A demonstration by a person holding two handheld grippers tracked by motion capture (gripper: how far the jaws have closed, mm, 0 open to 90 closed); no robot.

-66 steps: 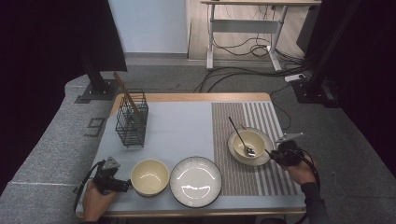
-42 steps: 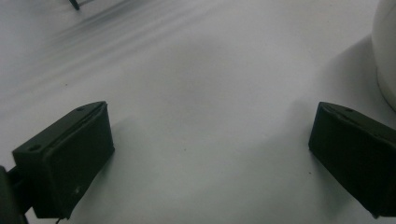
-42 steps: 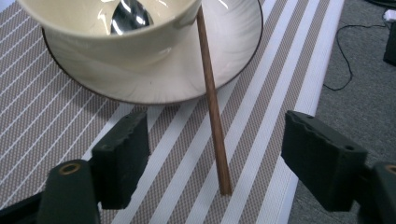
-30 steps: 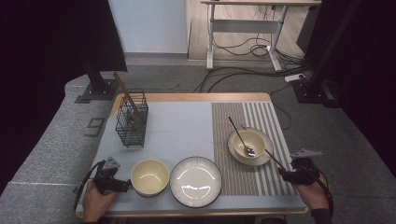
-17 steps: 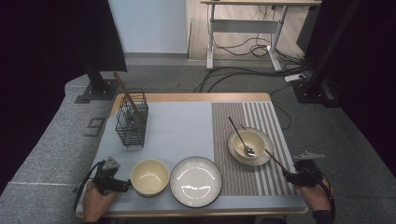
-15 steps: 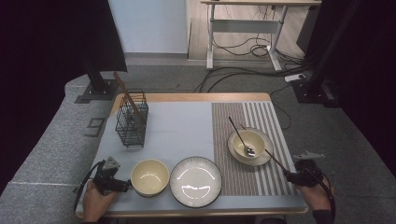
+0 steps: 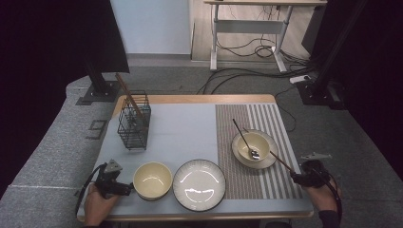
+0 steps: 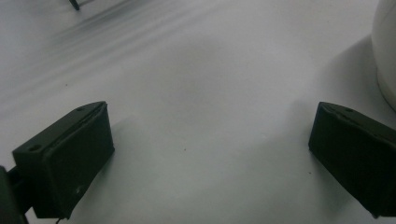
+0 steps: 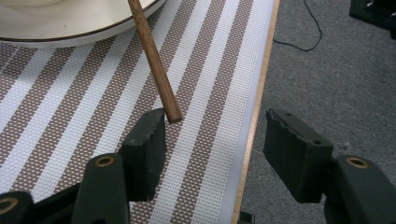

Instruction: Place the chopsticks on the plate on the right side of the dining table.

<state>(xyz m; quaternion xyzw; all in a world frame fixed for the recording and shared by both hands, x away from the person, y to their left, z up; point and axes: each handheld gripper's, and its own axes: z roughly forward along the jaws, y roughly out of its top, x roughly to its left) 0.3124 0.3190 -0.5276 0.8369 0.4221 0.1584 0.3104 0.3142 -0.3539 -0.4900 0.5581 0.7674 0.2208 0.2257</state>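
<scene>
Right gripper [image 9: 212,154]: jaws well apart at the bottom of the right gripper view, nothing clamped; in the high view at lower right [image 7: 298,179], just past the table's right edge, held by a hand [image 7: 319,187].
Wooden stick [image 9: 152,56]: slants down from the top of the right gripper view, its lower end touching the tip of the left-hand jaw, loose between the jaws; in the high view [image 7: 281,161] a thin brown line from the shallow bowl's rim toward the gripper.
Shallow bowl [image 7: 262,142]: right of centre in the high view, on the striped mat [image 7: 280,185]; rim at the upper left of the right gripper view [image 9: 70,35].
Spoon [image 7: 245,141]: lies in that bowl, handle pointing to the upper left.
Left gripper [image 8: 210,154]: jaws spread wide over the pale table surface [image 8: 196,84], holding nothing; at lower left of the high view [image 7: 127,188], held by a hand [image 7: 97,206].
Cream bowl [image 7: 152,180]: just beside the left gripper's tips; probably the white curve at the right edge of the left gripper view [image 8: 385,51], too little of it to be sure.
Ribbed plate [image 7: 199,184]: lower centre, touching or nearly touching the cream bowl.
Wire basket [image 7: 134,126]: upper left of the table, a brown stick leaning out of it.
</scene>
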